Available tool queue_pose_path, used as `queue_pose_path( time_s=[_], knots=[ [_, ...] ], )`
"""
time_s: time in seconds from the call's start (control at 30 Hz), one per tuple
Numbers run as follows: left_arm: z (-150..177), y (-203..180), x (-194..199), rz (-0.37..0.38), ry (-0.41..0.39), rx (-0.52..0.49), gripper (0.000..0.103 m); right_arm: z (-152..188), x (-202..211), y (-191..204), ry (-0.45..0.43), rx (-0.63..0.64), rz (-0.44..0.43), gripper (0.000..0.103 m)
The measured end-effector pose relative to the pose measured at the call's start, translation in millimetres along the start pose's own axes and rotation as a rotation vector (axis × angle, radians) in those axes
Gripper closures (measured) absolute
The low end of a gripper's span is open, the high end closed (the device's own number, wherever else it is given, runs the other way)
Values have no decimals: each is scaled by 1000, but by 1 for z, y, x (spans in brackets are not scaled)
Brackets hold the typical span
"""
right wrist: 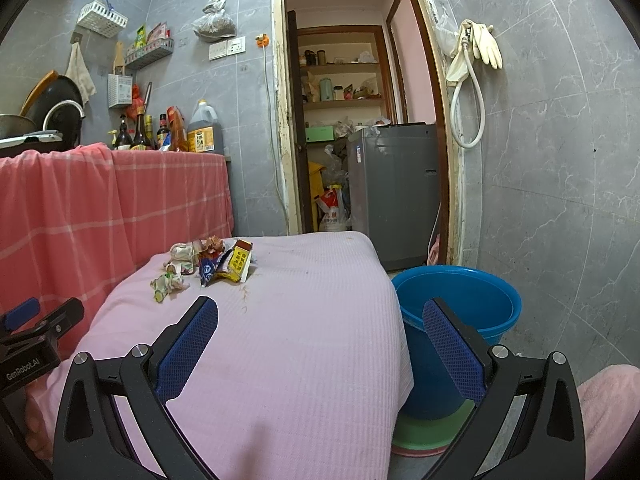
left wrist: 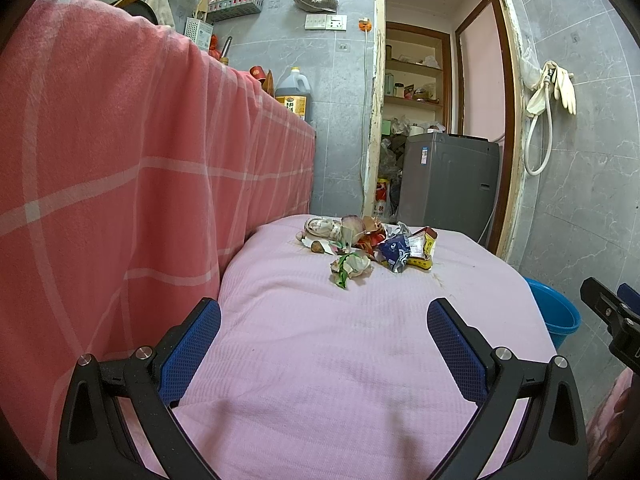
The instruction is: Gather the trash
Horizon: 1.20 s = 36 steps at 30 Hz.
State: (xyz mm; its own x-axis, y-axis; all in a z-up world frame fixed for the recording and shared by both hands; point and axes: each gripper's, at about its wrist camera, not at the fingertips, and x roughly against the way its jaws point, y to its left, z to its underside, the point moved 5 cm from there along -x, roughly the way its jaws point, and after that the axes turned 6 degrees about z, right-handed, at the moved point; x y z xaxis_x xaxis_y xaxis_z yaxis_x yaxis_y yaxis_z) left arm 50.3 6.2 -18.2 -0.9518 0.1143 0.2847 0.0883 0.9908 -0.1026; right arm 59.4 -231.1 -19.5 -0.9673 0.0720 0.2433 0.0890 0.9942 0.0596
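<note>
Both grippers wide, nothing held, before the trash.
Left gripper [left wrist: 324, 344] and right gripper [right wrist: 320, 340] hover over the pink-covered table [right wrist: 304, 340], short of the trash pile [left wrist: 366, 246]; the blue bucket [right wrist: 460, 300] waits beside the table, likely for drops.

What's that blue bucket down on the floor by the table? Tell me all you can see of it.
The blue bucket looks like smooth plastic, round, with a rolled rim, standing upright and open. What shows of its inside looks empty. It sits in or on a green basin on the floor, close against the hanging edge of the pink cloth, beside the grey tiled wall. The right gripper's near finger hides part of it. Neither gripper touches it.
</note>
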Motion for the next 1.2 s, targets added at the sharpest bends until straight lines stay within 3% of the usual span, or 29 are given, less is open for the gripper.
queue_pose_path(
  time_s=[1.2],
  knots=[
    [2, 5, -11, -12, -5, -8, 2, -2, -5, -2, 0, -11, -8, 0]
  ],
)
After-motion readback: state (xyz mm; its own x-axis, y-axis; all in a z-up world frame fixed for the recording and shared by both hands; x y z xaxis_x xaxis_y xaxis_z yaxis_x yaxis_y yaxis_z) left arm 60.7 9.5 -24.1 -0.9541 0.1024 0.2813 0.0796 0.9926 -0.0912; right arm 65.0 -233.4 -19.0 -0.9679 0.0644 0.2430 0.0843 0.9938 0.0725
